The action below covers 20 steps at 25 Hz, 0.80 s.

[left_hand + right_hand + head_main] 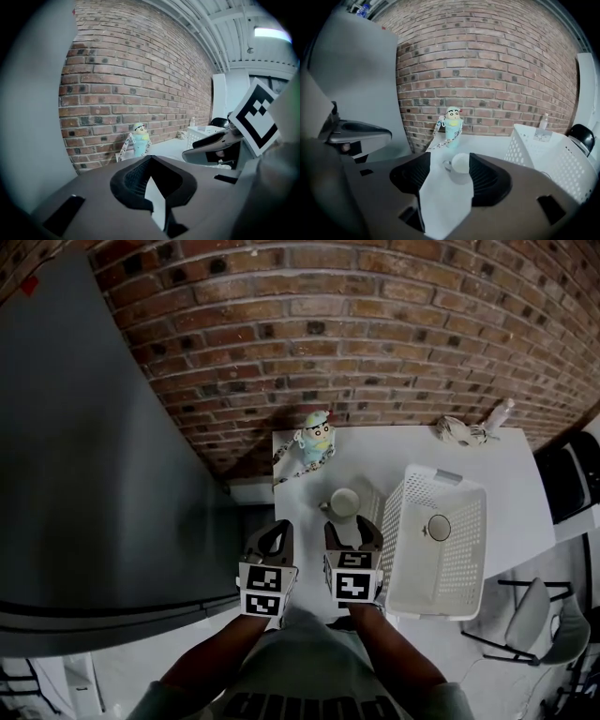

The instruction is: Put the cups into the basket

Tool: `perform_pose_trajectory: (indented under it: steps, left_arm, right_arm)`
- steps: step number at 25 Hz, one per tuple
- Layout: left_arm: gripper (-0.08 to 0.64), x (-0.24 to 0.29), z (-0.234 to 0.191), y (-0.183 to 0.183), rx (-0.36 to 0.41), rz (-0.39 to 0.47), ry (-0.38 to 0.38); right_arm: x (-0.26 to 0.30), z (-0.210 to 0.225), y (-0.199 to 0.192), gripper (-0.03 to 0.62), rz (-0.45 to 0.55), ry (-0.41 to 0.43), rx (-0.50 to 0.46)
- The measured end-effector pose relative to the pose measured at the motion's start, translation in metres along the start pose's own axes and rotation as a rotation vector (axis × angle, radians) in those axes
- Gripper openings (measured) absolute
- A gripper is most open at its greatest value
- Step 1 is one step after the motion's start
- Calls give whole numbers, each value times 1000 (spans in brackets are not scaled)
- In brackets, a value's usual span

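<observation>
Brick wall backs the white worktop (525, 484), where the cup (343, 502) stands upright just ahead of my right gripper (353, 538), in line with its parted, empty jaws. My left gripper (274, 542), closed on nothing, sits farther off. The basket (469, 559) lies just right of the cup.

Closed hand-held gripper (151, 159); figurine (139, 139) by brick wall (140, 84)

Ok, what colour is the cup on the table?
White; the cup shows best in the right gripper view.
</observation>
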<state>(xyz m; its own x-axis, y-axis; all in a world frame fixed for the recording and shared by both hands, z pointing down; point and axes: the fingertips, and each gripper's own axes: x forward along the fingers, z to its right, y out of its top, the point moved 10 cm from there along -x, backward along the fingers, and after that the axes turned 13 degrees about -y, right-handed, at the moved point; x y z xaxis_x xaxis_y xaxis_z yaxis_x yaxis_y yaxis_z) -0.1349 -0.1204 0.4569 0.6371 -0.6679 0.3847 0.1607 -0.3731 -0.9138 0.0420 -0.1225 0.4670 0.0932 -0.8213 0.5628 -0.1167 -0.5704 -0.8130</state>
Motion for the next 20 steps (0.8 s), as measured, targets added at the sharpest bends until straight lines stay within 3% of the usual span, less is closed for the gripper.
perform_pose_trajectory:
  steps: [6, 11, 20]
  left_arm:
    - [6, 14, -12, -7, -2, -27, 17]
    - [6, 31, -22, -16, -2, -50, 18]
    - [6, 50, -31, -23, 1, -84, 8]
  right_arm:
    - [45, 1, -8, 306, -109, -60, 74]
    - [74, 6, -15, 331, -136, -108, 114]
    - [107, 5, -20, 375, -161, -90, 210]
